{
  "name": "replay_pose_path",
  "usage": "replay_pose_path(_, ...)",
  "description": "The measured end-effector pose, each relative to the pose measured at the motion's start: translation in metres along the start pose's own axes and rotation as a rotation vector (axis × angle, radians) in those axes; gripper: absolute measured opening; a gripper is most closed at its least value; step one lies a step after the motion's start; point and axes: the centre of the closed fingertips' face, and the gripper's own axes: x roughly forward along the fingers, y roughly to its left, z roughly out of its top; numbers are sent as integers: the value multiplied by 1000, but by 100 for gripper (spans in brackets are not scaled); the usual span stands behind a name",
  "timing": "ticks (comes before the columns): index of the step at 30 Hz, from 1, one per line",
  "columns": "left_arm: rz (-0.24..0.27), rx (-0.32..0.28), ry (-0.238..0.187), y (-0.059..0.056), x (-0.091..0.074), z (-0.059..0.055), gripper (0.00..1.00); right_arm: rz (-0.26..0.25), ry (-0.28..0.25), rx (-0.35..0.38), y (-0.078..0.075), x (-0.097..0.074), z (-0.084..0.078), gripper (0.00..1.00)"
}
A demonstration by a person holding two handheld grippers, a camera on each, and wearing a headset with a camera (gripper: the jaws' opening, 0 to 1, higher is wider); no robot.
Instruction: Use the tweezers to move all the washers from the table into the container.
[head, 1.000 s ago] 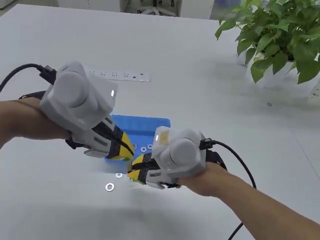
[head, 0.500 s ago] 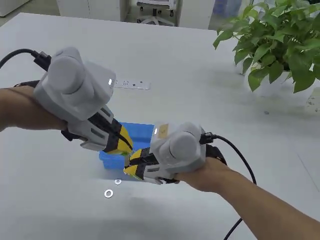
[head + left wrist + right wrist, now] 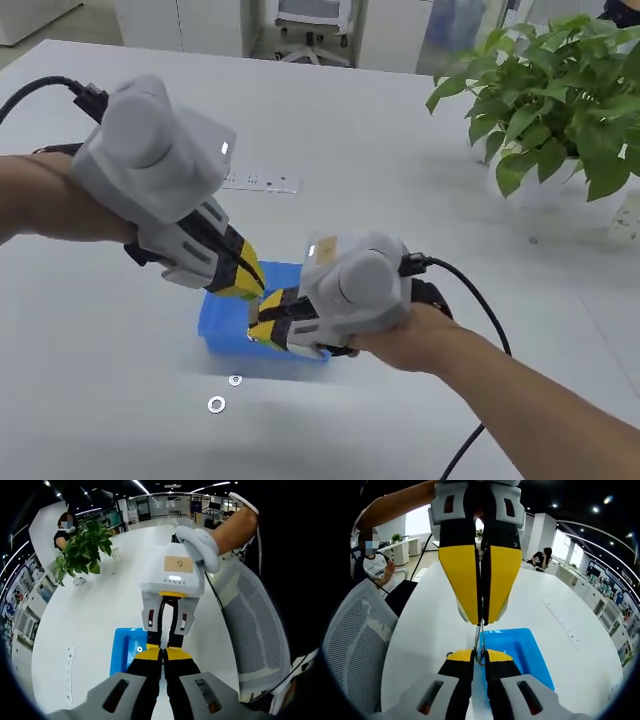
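Observation:
Thin metal tweezers [image 3: 478,636] run between the two facing grippers. My left gripper [image 3: 250,284] is shut on their upper part, with its yellow pads [image 3: 462,580] pressed together. My right gripper [image 3: 260,328] is shut around their lower end, just above the blue container [image 3: 222,320]. What the tweezer tips hold is too small to tell. One washer [image 3: 139,649] lies inside the container. Two washers [image 3: 235,380] [image 3: 216,404] lie on the white table in front of it.
A white power strip [image 3: 262,182] lies on the table behind the container. A potted green plant [image 3: 560,90] stands at the far right. A black cable [image 3: 470,300] trails from the right gripper. A white mesh chair [image 3: 355,645] stands beside the table.
Both grippers, still together on the tweezers, have moved from beside the loose washers on the table to over the front of the blue container. The camera has also shifted.

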Motion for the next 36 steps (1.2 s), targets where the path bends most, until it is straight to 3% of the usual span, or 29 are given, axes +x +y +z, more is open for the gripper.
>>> replay_pose_path(15,22,3,5,25,2,-6,5,-7,-11,3,-26,8,-1,10)
replay_pose_path(36,46,-24,7,52,33,-22,5,-4,12,39,-49,24,-34,10)
